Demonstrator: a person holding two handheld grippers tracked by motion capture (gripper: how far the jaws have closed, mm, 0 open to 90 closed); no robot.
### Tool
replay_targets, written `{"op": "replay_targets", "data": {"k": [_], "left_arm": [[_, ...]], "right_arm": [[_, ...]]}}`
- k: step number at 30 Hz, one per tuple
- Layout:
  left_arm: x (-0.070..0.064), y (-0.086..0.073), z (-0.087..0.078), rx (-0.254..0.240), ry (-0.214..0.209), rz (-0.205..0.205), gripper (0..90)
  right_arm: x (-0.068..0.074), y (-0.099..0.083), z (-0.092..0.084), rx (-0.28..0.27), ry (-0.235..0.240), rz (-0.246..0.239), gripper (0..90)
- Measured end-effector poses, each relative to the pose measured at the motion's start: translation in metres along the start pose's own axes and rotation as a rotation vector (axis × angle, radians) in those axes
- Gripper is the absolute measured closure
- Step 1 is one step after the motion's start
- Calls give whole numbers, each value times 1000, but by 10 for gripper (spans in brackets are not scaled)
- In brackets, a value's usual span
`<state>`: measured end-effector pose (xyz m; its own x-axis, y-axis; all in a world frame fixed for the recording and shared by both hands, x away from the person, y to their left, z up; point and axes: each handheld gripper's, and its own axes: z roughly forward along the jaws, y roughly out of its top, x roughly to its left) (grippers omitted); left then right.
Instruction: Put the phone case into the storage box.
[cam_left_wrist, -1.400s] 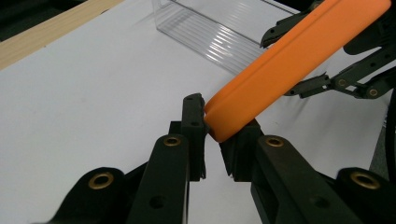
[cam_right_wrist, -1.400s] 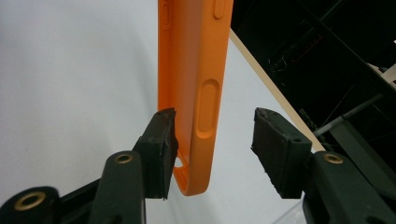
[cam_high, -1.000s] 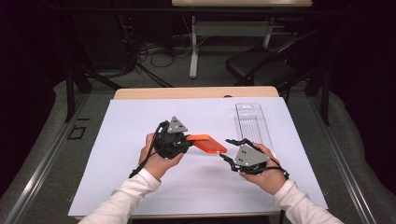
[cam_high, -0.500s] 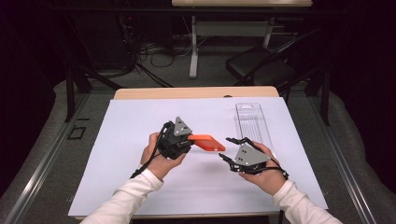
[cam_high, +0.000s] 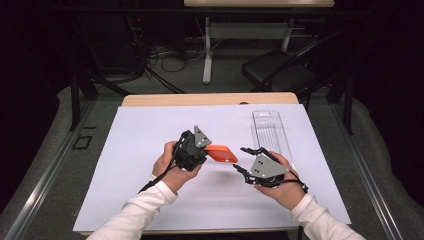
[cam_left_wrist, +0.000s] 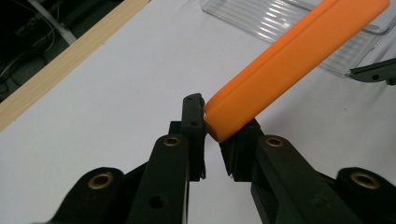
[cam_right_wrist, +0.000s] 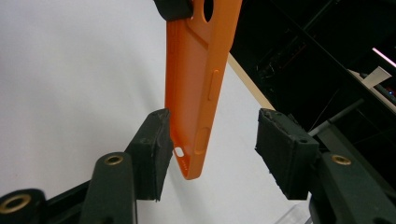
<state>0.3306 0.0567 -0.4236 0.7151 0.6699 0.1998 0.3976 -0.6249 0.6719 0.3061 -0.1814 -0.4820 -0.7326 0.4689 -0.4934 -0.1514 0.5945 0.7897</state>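
Orange phone case (cam_high: 221, 153): up off the tabletop, held roughly level between the two hands, over the white sheet (cam_high: 150, 130) that covers the tabletop.
Case, left gripper view: one end (cam_left_wrist: 280, 70) sits pinched between the black pads; the long orange body runs up and away to the right.
Case, right gripper view: its free end (cam_right_wrist: 196, 93) hangs down between the pads, side-button bumps and a small cut-out facing the camera.
Left tool (cam_high: 200, 150): clamped tight on the case's near end, and it alone carries the case.
Right tool (cam_high: 240, 159): jaws about half apart, straddling the case's free end. The left-hand pad (cam_right_wrist: 152, 149) is just beside the case edge, maybe brushing it, hard to call; the right-hand pad stands well clear with a plain gap. No squeeze here.
Left hand (cam_high: 172, 162): wrapped round its tool, white sleeve coming in from the bottom.
Right hand (cam_high: 280, 182): low and to the right, grey plate on top, tool pointing left at the case.
Clear plastic tray (cam_high: 270, 132): lying flat on the sheet beyond the right hand, apart from the case.
Tabletop (cam_high: 210, 99): a strip of wood edge shows past the sheet's far side.
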Motion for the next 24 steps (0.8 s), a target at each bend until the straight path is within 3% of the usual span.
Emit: {"op": "replay_targets", "data": {"k": [4,11,16,24], "left_arm": [[-1,3,1,24,-1,0,799],[-3,13,4,124,-19,12,799],[-4,16,5,149,-20,18,800],[3,19,7,184,-44,-46,799]], "right_arm": [[0,0,0,3,3,0,451],[0,1,1,9,6,-5,467],[-1,1,1,18,3,1,467],[-1,1,0,15,-2,0,468]]}}
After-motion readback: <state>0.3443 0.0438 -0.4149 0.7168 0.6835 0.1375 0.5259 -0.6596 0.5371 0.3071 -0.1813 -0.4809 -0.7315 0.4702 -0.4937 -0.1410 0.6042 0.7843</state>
